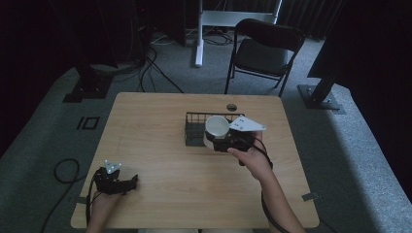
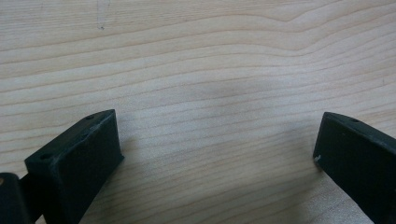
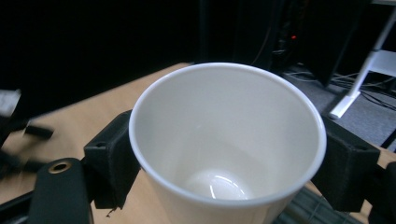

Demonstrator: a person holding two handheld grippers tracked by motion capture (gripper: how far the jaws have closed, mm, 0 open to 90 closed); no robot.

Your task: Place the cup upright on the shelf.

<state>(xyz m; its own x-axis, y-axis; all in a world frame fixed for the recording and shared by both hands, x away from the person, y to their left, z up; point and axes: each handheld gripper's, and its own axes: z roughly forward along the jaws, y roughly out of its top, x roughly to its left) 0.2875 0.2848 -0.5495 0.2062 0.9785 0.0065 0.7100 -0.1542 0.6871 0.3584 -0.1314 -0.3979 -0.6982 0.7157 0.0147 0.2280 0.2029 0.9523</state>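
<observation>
cup sits clamped upright between my right gripper's fingers, held over the near edge of the black wire rack on the bench. i judge this the carrying step; next i must lower it gently. my left gripper rests spread wide, holding nothing.

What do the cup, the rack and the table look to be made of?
Cup: glossy white, likely ceramic or plastic, with a highlight on its bottom. Rack: thin dark wire, probably coated metal. Table: pale wood or wood-look laminate, with matte grain lines.
</observation>
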